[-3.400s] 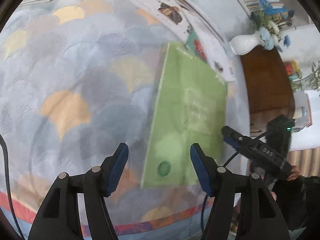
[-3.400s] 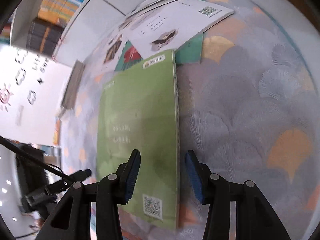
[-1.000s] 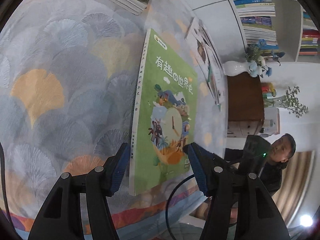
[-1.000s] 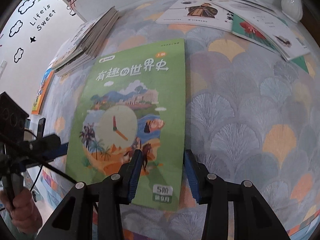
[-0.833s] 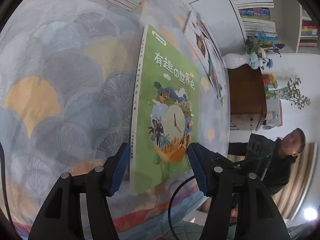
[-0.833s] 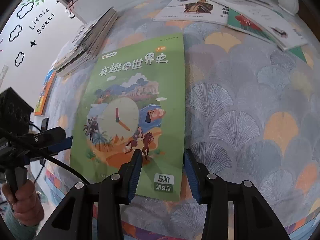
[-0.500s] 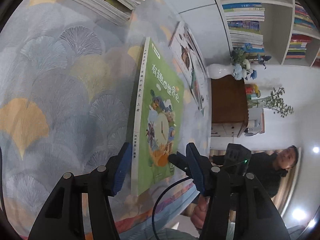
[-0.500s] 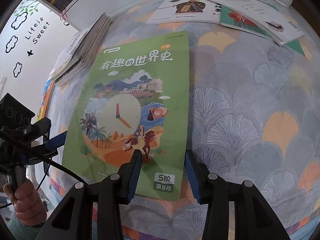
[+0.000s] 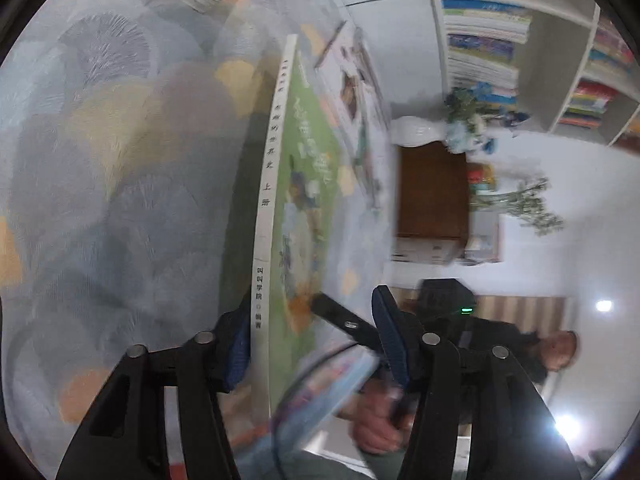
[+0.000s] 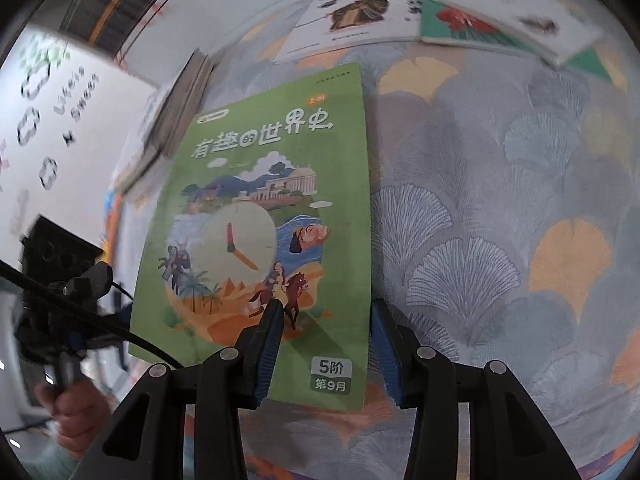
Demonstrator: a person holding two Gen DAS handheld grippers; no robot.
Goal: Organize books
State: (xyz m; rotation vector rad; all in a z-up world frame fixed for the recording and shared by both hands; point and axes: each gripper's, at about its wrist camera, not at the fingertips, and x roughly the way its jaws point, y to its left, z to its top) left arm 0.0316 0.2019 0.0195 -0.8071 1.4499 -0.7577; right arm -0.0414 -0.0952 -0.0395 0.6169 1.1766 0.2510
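Observation:
A green book (image 10: pixel 260 200) with a clock picture lies front cover up on the fan-patterned tablecloth (image 10: pixel 500 200). My right gripper (image 10: pixel 326 306) is open astride its near right corner: one finger over the cover, the other beside the page edge. In the left wrist view the green book (image 9: pixel 308 200) appears almost edge-on, with its white spine towards me and a dark shadow beside it. My left gripper (image 9: pixel 311 300) straddles the spine's near end. Its jaws are closing, the left pad (image 9: pixel 238 344) is close to the spine and the right pad (image 9: pixel 390 340) is clear. The right gripper's finger (image 9: pixel 340 318) shows between them.
A stack of books (image 10: pixel 180 92) sits at the table's far left. Several thin books (image 10: pixel 480 20) lie spread along the far side. Beyond the table stand a white vase (image 9: pixel 416 132), a brown cabinet (image 9: pixel 432 192) and bookshelves (image 9: pixel 480 20). A person (image 9: pixel 520 352) is past the near edge.
The book went from back cover up to front cover up. Over the last second the left view dropped and swung until the book looks edge-on, and the left jaws narrowed. The right jaws kept their width.

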